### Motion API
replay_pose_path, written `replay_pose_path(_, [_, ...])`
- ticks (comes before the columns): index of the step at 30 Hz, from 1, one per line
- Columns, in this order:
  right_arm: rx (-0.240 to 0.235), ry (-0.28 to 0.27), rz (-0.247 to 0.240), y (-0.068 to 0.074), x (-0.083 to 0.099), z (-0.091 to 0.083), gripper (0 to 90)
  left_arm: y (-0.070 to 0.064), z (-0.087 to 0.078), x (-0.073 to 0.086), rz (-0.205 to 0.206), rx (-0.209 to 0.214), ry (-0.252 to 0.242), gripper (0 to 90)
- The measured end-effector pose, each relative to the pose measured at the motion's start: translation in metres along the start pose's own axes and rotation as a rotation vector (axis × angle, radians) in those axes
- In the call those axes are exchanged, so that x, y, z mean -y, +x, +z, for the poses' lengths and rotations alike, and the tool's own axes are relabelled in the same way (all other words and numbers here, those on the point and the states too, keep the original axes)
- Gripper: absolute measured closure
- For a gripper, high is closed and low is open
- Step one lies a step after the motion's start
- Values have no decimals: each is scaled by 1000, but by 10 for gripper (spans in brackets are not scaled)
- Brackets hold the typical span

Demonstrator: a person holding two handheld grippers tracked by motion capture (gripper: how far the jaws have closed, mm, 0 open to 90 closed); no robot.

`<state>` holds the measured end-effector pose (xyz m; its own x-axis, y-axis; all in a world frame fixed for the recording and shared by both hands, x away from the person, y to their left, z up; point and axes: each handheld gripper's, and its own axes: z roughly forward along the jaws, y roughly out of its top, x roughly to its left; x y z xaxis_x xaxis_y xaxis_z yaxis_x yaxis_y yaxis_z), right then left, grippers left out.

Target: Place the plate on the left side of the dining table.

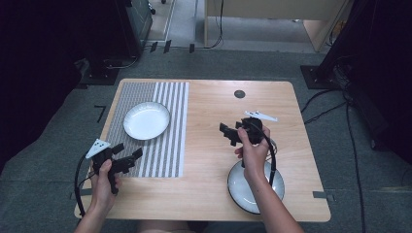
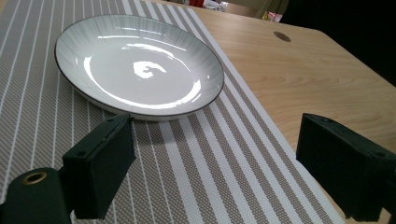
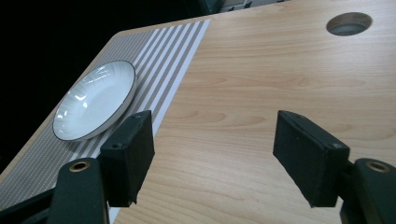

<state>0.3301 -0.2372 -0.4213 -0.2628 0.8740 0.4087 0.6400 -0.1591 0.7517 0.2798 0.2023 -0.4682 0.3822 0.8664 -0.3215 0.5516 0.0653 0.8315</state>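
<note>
On the striped mat sits 1 plate; both tools, left tool and right tool, gape apart.

We hold a matte black, two-jaw left gripper in a bare left hand with no sleeve on the forearm, and a matching black right gripper in a bare right hand. Each carries a pale grey three-cornered plate on top and trails a thin black cable. Our jaws are blocky rectangular black pads, each arm showing a brass-ringed screw hole near its base.
</note>
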Motion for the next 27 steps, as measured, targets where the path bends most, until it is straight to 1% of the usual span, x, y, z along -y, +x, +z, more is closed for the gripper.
replay_pose_path(2, [1,-1,-1,-4,3,-5,293,-1,0,3,-1,-11,5,112])
replay_pose_path(4, [12,-3,-31,-9,6,-9,288,-3,-1,5,31,-55,12,113])
replay_pose_path(6, [18,-9,-41,-14,9,-14,288,-3,-3,8,30,-62,9,113])
replay_pose_path(7, [16,-11,-40,-17,10,-17,287,-3,-4,10,41,-81,13,112])
replay_pose_path(8, [17,-14,-40,-20,12,-19,287,-3,-4,13,41,-94,15,113])
replay_pose_path(9, [17,-17,-40,-23,14,-22,287,-1,-5,16,39,-98,13,113])
replay_pose_path(12, [14,-18,-38,-30,20,-30,287,2,-4,28,31,-134,28,113])
replay_pose_path(14, [14,-21,-31,-35,25,-34,286,4,-2,34,24,-135,54,113])
replay_pose_path(18, [26,-28,-25,-46,35,-43,284,4,-1,40,76,-171,85,113])
replay_pose_path(20, [34,-29,-18,-52,40,-47,285,4,-2,42,88,-173,91,112])
replay_pose_path(22, [43,-27,-9,-59,45,-50,284,4,-2,44,117,-192,105,112])
replay_pose_path(25, [62,-25,7,-71,51,-56,285,8,-6,47,138,-219,120,103])
replay_pose_path(27, [73,-26,15,-78,55,-61,284,13,-7,48,138,-226,132,100])
